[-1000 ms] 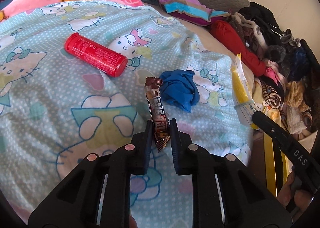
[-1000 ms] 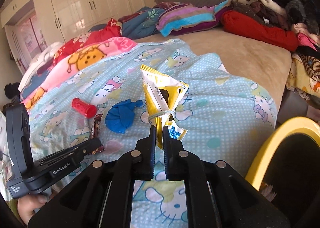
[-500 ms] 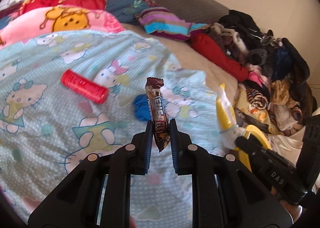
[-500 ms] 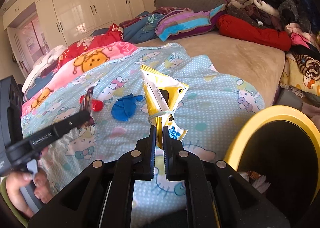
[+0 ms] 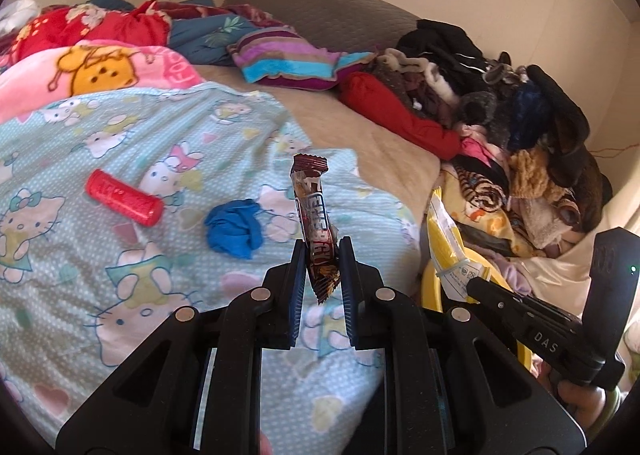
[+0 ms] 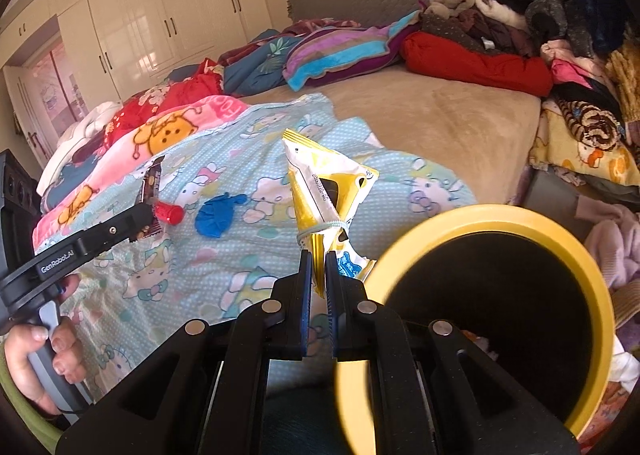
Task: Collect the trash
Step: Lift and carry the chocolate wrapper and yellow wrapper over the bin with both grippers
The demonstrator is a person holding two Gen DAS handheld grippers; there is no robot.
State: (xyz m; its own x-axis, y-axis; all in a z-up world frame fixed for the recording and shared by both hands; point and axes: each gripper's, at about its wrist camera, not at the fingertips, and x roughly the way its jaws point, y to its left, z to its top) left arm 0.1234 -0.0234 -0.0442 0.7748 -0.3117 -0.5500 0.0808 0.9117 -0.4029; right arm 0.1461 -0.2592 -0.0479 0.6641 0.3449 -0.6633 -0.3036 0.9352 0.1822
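Left gripper (image 5: 322, 255) clamped on a brown candy wrapper (image 5: 314, 215), lower end pinched between the fingers, the rest standing upright above them, off the bed (image 5: 380, 151). Right gripper (image 6: 318, 267) nearly shut on a yellow snack bag (image 6: 324, 191), gripped near its bottom, just beside the yellow bin rim (image 6: 532, 215). Red tube (image 5: 124, 197) and blue crumpled wad (image 5: 236, 227) lying on the cartoon-cat blanket (image 5: 100, 267).

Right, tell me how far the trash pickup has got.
Done: some scraps already lie at the bottom of the yellow bin. In hand: the left gripper clamps a brown candy wrapper, and the right gripper clamps a yellow snack bag beside the bin's rim. Left: the red tube and the crumpled blue glove lie on the blanket.
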